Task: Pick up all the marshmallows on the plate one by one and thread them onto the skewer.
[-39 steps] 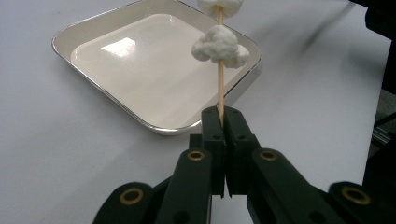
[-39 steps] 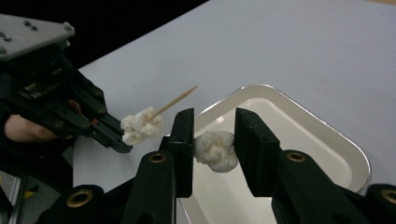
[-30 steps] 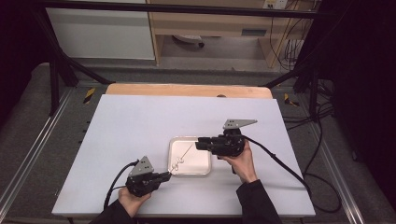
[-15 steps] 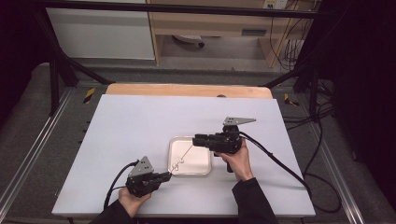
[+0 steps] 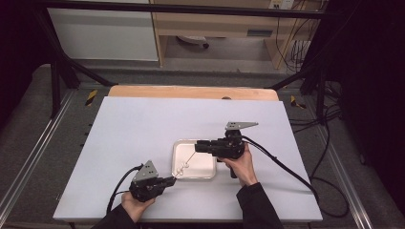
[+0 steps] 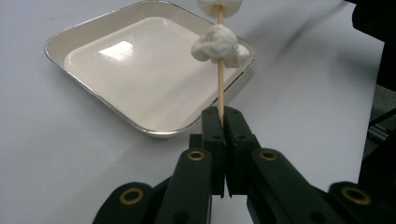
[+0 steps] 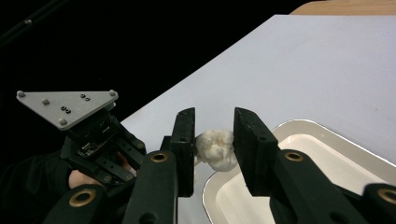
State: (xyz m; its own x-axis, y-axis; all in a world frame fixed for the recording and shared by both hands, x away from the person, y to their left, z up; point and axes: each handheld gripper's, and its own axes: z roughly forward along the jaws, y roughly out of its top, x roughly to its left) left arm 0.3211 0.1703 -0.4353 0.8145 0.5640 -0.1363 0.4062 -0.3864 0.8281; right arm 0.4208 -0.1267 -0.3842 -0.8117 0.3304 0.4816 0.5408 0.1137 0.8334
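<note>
Bench (image 5: 143, 133): a white sheet carrying everything, with a wooden strip along its far edge.

Tray (image 5: 206, 171): a shallow, empty metal dish with rounded corners, the landmark here. It lies near the bench's near edge, between the two hands.

Left claw (image 5: 172, 180): just beside the tray's near-left corner, its jaws pinched shut on the butt end of the skewer (image 6: 219, 95).

Right claw (image 7: 214, 147): above the tray's far-right part, pointing toward the left claw. Its jaws stand narrow, one on each side of a lump; the left jaw seems to touch it, while a sliver of gap shows at the right jaw, so a firm grip cannot be confirmed.

Skewer: a thin wooden stick. Its long axis runs slantwise over the tray, from the left claw at the near-left corner up and away toward the right claw, with the tip at the far-right.

Lumps (image 6: 219, 44): small white, marshmallow-like pieces threaded on the skewer, above the tray's left half.

Step in hand, as judged: stripping the lumps off the skewer into the tray, with the right claw bracketing the one nearest the tip. The next move probably calls for a firmer squeeze, then a pull straight along the skewer's axis toward its tip, the left claw holding steady.
</note>
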